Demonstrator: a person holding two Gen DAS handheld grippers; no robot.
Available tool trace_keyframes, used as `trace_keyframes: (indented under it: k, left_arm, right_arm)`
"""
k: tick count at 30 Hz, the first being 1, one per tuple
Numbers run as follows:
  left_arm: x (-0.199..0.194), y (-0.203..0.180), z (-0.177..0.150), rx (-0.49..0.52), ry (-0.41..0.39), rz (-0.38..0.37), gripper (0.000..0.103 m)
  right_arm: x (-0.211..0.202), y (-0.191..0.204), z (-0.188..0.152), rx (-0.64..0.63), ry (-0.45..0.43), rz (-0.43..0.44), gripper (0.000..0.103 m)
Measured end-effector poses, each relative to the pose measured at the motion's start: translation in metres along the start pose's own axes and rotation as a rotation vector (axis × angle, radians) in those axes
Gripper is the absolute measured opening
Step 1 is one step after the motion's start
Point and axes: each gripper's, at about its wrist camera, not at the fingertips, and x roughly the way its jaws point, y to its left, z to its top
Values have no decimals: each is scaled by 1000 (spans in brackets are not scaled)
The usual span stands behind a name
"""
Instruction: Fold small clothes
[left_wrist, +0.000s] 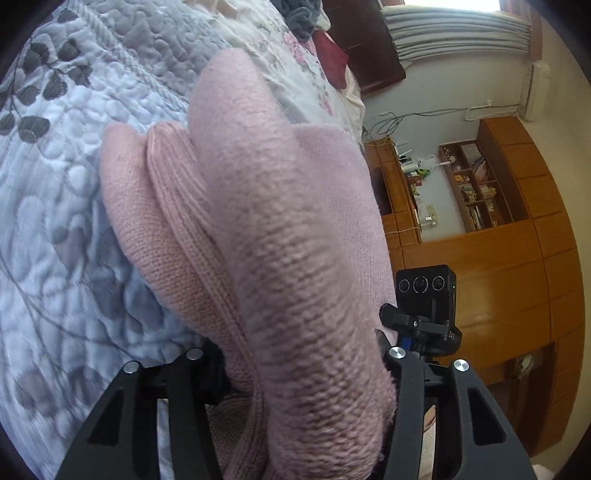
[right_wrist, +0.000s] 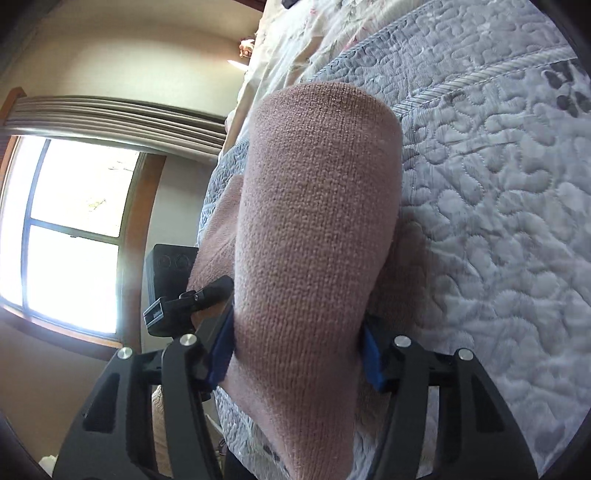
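Knitwear: pink sweater (left_wrist: 280, 229) pinched by left gripper (left_wrist: 306, 373) and right gripper (right_wrist: 295, 354), folds bunched. Quilt (right_wrist: 498, 221) bare alongside; bed edge near.

Each wrist fisheye looks forward along its own tongs, very close behind the pink knit garment (left_wrist: 288, 229), the left view facing wooden cabinets (left_wrist: 517, 258), the right a window (right_wrist: 70, 229); both share the quilted bed (right_wrist: 498, 229).

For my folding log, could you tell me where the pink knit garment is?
In both wrist views the pink knit garment hangs between each gripper's fingers, over the quilted bedspread.
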Motion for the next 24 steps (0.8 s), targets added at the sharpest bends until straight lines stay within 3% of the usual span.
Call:
trace_keyframes:
  k: [6, 10, 16, 18, 20, 24]
  left_arm:
    - [30, -59, -51, 96, 22, 3, 53]
    - [50, -71, -89, 86, 46, 14, 53]
    - [70, -37, -127, 24, 80, 109, 54]
    - [72, -21, -133, -15, 76, 111, 58]
    - [71, -19, -137, -9, 59, 115, 58]
    - [70, -32, -143, -18, 65, 196, 64]
  right_arm:
    - [-78, -6, -49, -11, -22, -25, 57]
    - [-109, -17, -84, 3, -27, -66, 57]
    - [-107, -62, -130, 78, -11, -154, 59]
    - [-102, -75, -140, 118, -36, -127, 62]
    - [-101, -78, -147, 131, -66, -117, 64]
    - [-101, -68, -150, 131, -76, -163, 70]
